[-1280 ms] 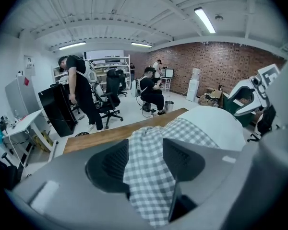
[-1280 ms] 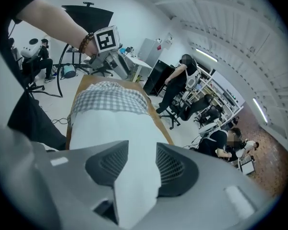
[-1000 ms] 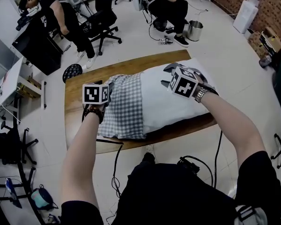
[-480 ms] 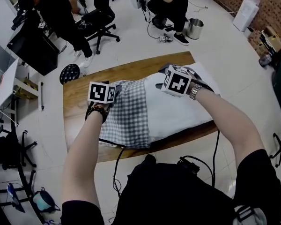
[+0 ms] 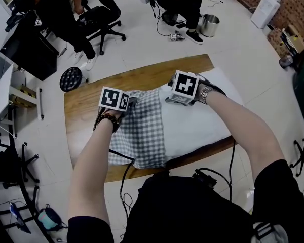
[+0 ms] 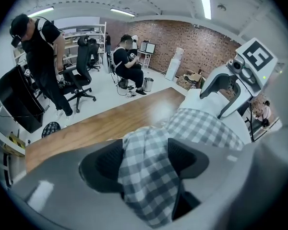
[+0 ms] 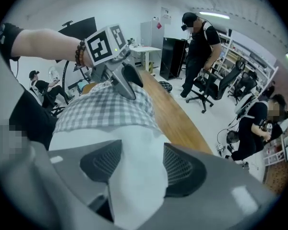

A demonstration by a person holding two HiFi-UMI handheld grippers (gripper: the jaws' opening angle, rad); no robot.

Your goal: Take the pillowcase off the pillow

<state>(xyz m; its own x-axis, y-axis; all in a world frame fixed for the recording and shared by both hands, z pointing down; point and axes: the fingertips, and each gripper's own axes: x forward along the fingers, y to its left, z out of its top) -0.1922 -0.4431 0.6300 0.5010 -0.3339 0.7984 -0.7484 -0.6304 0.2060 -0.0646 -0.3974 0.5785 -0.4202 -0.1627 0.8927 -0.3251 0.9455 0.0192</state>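
A white pillow [image 5: 192, 125] lies on the wooden table [image 5: 83, 118], its left half inside a grey-and-white checked pillowcase [image 5: 139, 130]. My left gripper [image 5: 131, 97] is at the far edge of the checked cloth. A bunched fold of the pillowcase [image 6: 149, 171] lies between its opening jaws, and the ribbed pads [image 6: 185, 157] show beside it. My right gripper [image 5: 170, 92] is at the pillow's far edge, close to the case's open edge. Its jaws are opening too, with a hump of white pillow [image 7: 137, 176] between them. Each gripper shows in the other's view: the right gripper [image 6: 228, 92] and the left gripper [image 7: 121, 78].
Cables hang off the table's near edge [image 5: 122, 173]. Beyond the table are office chairs [image 5: 99, 22], seated and standing people [image 5: 180, 1], a metal bin [image 5: 209, 25] and a round black object on the floor [image 5: 70, 78]. A black cabinet [image 5: 28, 49] stands far left.
Both grippers have come closer together along the pillow's far edge, the left moving right and the right moving left. The pillowcase's far edge is more bunched up.
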